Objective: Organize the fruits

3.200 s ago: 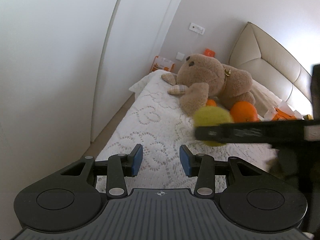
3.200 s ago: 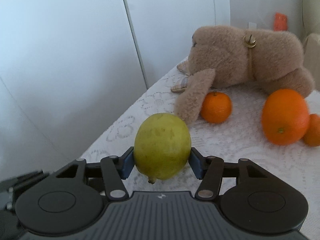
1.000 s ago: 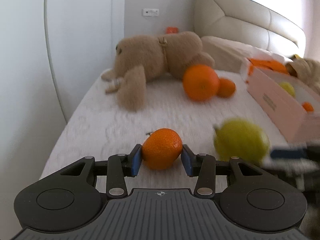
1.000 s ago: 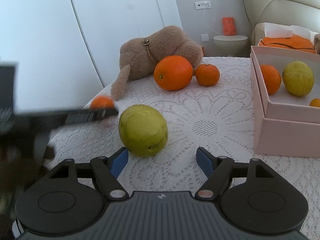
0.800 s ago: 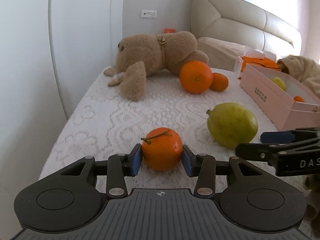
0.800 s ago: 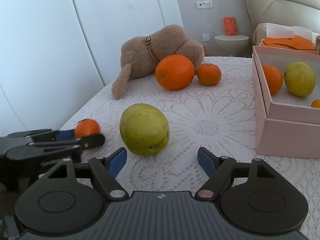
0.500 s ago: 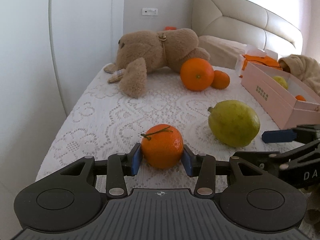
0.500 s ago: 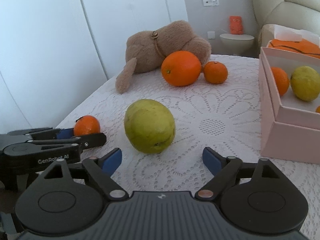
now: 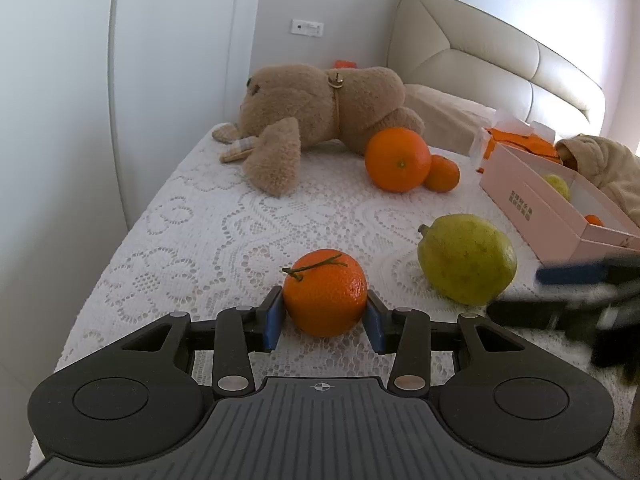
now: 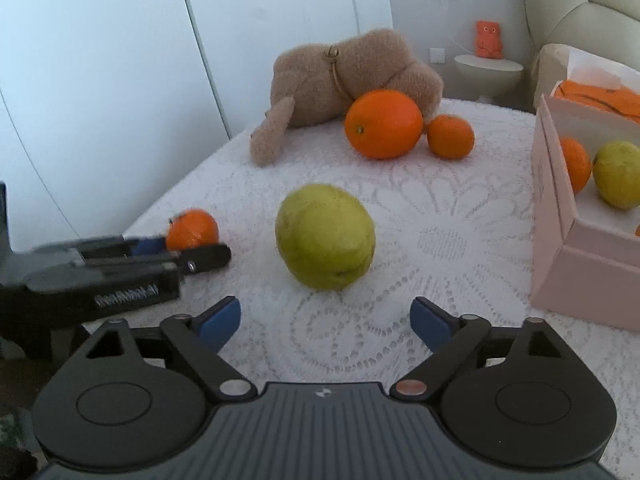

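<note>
A small stemmed mandarin (image 9: pixel 325 293) is pinched between the blue pads (image 9: pixel 273 317) of the left tool (image 9: pixel 325 322), low over the lace-covered bed (image 9: pixel 200 232); whether the fruit rests on the cover or is just clear of it cannot be told. The grip is taken across the fruit's widest part, with the twig stem left free on top. The right tool (image 10: pixel 325 322) is seen spread wide and empty, with a green pear-like fruit (image 10: pixel 325 237) lying on the bed just ahead of its fingertips and untouched by them.

Farther off, a large orange (image 9: pixel 397 159) and a smaller mandarin (image 9: pixel 441 173) are seen touching each other beside a brown plush toy (image 9: pixel 320 120). To the right, a pink box (image 10: pixel 568 240) is shown already holding an orange fruit (image 10: pixel 574 164) and a yellow-green fruit (image 10: pixel 618 174).

The held mandarin is judged light, its loose skin soft enough to dent, so a gentle squeeze at the equator is thought sufficient. The green fruit is judged heavier and firmer, smooth-skinned and inclined to roll on the soft bed; a hold across its broadest middle, not at the tapered end, is considered safest before it is carried to the box.
</note>
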A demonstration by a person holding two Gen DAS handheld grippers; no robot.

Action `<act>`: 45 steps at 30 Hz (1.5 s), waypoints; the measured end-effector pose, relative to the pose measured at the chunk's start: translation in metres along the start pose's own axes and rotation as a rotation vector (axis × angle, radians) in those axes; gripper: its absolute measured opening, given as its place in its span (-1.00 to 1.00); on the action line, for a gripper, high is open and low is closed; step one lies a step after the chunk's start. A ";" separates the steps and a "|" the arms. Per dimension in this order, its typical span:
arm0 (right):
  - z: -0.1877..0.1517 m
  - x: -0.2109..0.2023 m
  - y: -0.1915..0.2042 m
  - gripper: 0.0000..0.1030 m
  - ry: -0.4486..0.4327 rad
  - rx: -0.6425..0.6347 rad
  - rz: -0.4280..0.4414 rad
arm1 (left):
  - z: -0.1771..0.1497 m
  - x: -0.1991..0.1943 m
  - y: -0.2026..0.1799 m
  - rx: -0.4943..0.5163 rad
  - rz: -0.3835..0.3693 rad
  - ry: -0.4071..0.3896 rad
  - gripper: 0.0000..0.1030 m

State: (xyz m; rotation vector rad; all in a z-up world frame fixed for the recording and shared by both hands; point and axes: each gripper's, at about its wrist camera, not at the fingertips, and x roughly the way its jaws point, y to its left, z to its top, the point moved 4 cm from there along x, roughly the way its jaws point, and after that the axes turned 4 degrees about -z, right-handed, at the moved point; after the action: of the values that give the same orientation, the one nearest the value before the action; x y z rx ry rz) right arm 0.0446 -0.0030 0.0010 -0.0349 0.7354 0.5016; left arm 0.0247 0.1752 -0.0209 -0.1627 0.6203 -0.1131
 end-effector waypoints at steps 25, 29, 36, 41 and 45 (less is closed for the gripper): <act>0.020 -0.012 -0.008 0.65 -0.063 -0.029 -0.144 | -0.001 0.001 -0.006 0.030 0.026 0.006 -0.10; 0.012 -0.018 -0.010 0.65 -0.057 -0.025 -0.141 | -0.001 0.001 -0.007 0.033 0.029 0.006 -0.10; 0.000 -0.018 -0.011 0.65 -0.037 -0.031 -0.144 | -0.001 0.000 -0.006 0.022 0.025 0.001 -0.11; -0.005 -0.005 -0.010 0.65 -0.001 -0.048 -0.188 | -0.002 -0.014 0.009 -0.084 0.050 -0.047 -0.11; -0.006 0.003 -0.008 0.65 0.009 -0.062 -0.186 | -0.006 -0.021 0.015 -0.111 0.066 -0.039 -0.11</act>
State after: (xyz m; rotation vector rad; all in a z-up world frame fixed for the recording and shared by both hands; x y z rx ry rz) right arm 0.0458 -0.0097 -0.0068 -0.1619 0.7175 0.3459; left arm 0.0054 0.1928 -0.0164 -0.2508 0.5930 -0.0114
